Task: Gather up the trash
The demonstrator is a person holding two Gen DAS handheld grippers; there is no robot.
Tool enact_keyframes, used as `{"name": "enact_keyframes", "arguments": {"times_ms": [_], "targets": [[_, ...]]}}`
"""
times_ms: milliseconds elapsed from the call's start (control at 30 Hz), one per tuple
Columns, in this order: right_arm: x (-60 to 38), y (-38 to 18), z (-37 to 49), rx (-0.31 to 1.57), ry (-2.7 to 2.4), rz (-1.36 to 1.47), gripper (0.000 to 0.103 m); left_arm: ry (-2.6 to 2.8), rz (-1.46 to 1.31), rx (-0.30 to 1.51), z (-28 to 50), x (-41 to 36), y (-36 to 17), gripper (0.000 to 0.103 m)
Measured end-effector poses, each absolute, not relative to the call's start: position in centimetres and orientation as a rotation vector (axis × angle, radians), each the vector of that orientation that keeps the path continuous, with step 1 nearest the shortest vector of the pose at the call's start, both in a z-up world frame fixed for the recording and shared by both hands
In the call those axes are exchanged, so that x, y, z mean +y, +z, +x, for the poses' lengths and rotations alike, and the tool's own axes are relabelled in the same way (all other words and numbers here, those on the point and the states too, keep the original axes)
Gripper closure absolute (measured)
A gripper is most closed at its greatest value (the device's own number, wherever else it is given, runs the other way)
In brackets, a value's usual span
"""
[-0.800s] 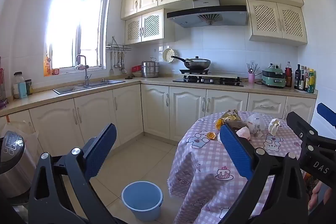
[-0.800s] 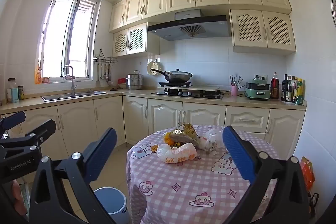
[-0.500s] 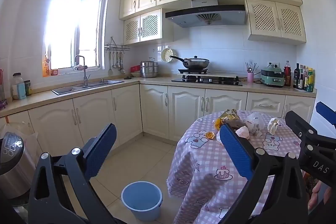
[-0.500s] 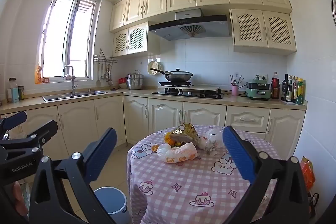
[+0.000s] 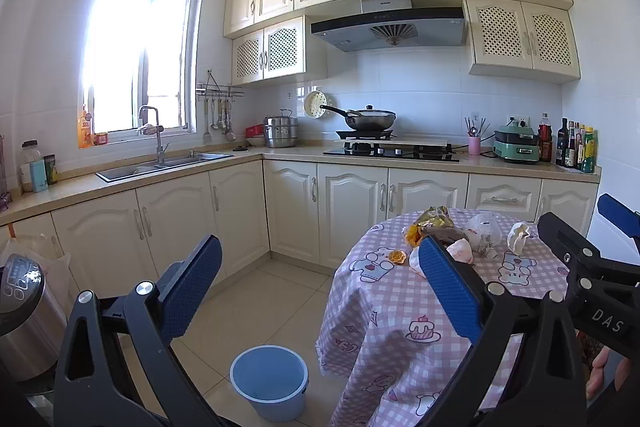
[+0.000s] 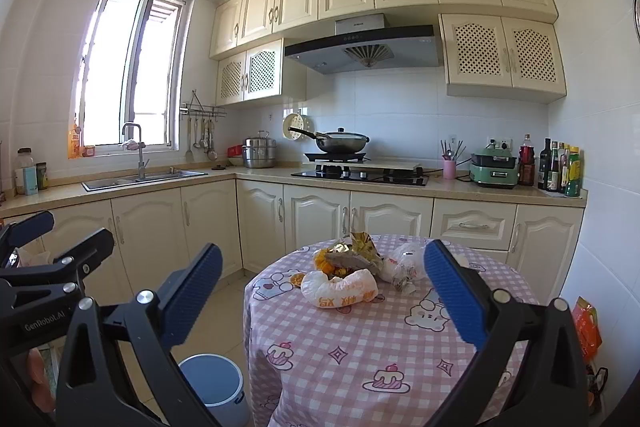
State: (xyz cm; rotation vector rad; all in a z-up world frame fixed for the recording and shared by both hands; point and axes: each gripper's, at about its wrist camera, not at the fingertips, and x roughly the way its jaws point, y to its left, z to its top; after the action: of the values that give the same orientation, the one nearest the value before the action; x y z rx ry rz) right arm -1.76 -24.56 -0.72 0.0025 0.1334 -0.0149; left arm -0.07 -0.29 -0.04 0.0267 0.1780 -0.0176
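A heap of trash lies on the round table point(image 6: 360, 351) with its pink checked cloth: a white plastic bag with orange print point(image 6: 340, 290), gold foil wrappers point(image 6: 358, 253), orange peel point(image 6: 325, 261), a clear crumpled bag point(image 6: 404, 265). In the left wrist view the same heap point(image 5: 452, 235) sits far on the table point(image 5: 384, 311), with a crumpled white tissue point(image 5: 519, 236). A blue bucket point(image 5: 269, 381) point(image 6: 214, 387) stands on the floor beside the table. My left gripper point(image 5: 316, 285) and right gripper point(image 6: 318, 293) are both open, empty, held short of the table.
Cream cabinets and a countertop point(image 6: 460, 189) run along the back and left walls, with a sink point(image 5: 160, 165), a stove with a wok point(image 5: 370, 119) and bottles point(image 6: 558, 167). A steel rice cooker point(image 5: 22, 311) stands at the far left. Tiled floor point(image 5: 256, 301) lies between the cabinets and the table.
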Motion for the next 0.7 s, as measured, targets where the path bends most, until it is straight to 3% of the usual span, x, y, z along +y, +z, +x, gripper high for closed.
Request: {"name": "enact_keyframes", "arguments": {"times_ms": [700], "targets": [[-24.77, -0.59, -2.1, 0.137, -0.028, 0.007, 0.004, -0.018, 0.03, 0.188, 0.39, -0.4, -0.43, 0.008]]}}
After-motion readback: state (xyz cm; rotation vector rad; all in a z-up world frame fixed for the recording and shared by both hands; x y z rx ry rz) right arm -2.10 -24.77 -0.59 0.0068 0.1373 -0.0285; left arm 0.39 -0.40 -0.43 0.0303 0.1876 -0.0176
